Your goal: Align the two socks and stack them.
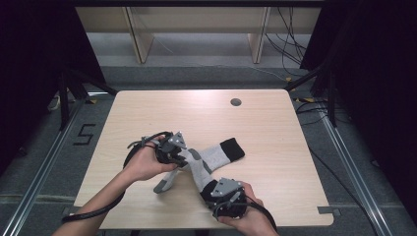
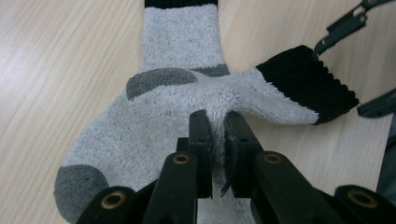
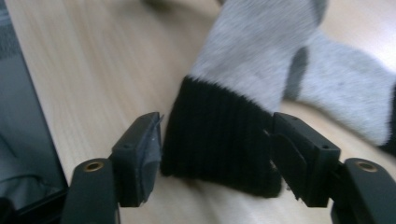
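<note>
Two grey socks lie crossed on the bench (image 1: 147, 105), and from where I sit the pairing job looks about midway. My left gripper (image 1: 172, 147) is clamped tight on a pinch of fluffy fabric of the upper sock (image 1: 196, 169), near where the two overlap. My right gripper (image 1: 227, 194) stands with its jaws spread either side of that sock's black cuff (image 3: 219, 133); the pads flank the cuff but don't press on it, so nothing is held there.

I'd judge that what's left is to close on that cuff and then swing the sock round until it lines up with its partner.

As for lie: in the high view the upper sock runs from its grey toe (image 1: 164, 186) at lower left, up to the pinch, then bends back down toward its cuff at my right hand, so it's folded into a bent shape. The lower sock (image 1: 219, 153) stretches flat, its long axis slanting up to the right, black cuff pointing toward the far right side of the bench
</note>
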A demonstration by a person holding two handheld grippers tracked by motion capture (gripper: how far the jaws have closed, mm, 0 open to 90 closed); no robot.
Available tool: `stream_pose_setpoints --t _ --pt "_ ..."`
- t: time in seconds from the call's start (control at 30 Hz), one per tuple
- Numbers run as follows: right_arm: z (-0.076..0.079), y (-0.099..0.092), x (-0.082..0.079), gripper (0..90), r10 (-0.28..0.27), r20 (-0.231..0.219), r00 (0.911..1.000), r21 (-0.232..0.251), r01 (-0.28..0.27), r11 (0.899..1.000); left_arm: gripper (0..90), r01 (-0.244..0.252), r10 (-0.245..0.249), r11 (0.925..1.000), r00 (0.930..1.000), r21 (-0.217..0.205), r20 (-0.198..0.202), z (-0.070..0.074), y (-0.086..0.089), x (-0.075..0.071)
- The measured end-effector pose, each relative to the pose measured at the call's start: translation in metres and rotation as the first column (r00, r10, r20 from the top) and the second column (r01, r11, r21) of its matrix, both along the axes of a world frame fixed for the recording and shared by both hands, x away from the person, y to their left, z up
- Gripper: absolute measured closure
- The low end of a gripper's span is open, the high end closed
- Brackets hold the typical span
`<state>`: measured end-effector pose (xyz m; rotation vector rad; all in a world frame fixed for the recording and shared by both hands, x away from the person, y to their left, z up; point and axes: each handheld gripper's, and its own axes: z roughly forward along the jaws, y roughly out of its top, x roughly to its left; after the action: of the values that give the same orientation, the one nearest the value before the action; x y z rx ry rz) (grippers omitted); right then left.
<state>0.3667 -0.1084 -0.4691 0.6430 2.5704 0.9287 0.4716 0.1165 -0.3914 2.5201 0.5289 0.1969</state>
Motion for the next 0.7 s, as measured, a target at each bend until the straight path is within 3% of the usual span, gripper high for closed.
stream_pose_setpoints --t 0.2,0.3,0.33,0.37,0.4,0.5,0.53,0.57,0.6,0.7 --pt "-0.01 0.007 -0.003 29.4 -0.013 0.029 0.9995 -0.039 0.014 0.999 82.4 0.0 0.0 1.0 1.0 -0.007 0.0 0.0 -0.002 0.0" --pt "-0.015 0.009 -0.001 46.7 -0.037 0.011 0.9993 -0.057 0.037 0.998 82.4 0.0 0.0 1.0 1.0 -0.003 0.0 -0.001 -0.002 0.001" --pt "-0.015 0.009 -0.001 46.7 -0.037 0.011 0.9993 -0.057 0.037 0.998 82.4 0.0 0.0 1.0 1.0 -0.003 0.0 -0.001 -0.002 0.001" --pt "-0.015 0.008 -0.001 70.6 -0.052 0.01 0.9986 -0.012 0.052 0.999 82.4 -0.002 0.002 1.0 1.0 -0.004 0.001 -0.002 -0.001 0.001" --pt "-0.013 0.007 -0.003 73.2 -0.063 -0.02 0.9978 -0.005 0.063 0.998 82.4 -0.002 0.002 1.0 1.0 -0.004 0.001 -0.002 -0.001 0.001" --pt "-0.007 0.001 -0.001 76.6 -0.058 -0.016 0.9982 -0.007 0.057 0.998 82.4 -0.008 0.008 0.9999 1.0 -0.007 -0.002 -0.002 0.001 0.002" --pt "-0.004 -0.002 -0.001 77.0 -0.059 -0.012 0.9982 -0.009 0.058 0.998 82.4 -0.008 0.008 0.9999 1.0 -0.007 -0.002 -0.002 0.001 0.002" --pt "-0.001 -0.005 0.001 77.3 -0.047 0.019 0.9987 -0.013 0.047 0.999 82.4 -0.012 0.012 0.9999 0.9999 -0.011 0.0 -0.001 0.002 0.002" --pt "0.002 -0.007 -0.001 77.5 -0.072 -0.019 0.9972 0.006 0.072 0.997 82.4 -0.012 0.012 0.9999 0.9999 -0.011 0.003 -0.001 0.002 0.002" --pt "0.011 -0.013 0.0 77.6 -0.068 -0.024 0.9974 0.022 0.068 0.997 82.3 -0.01 0.01 0.9999 0.9999 -0.013 0.006 0.0 0.003 0.003"
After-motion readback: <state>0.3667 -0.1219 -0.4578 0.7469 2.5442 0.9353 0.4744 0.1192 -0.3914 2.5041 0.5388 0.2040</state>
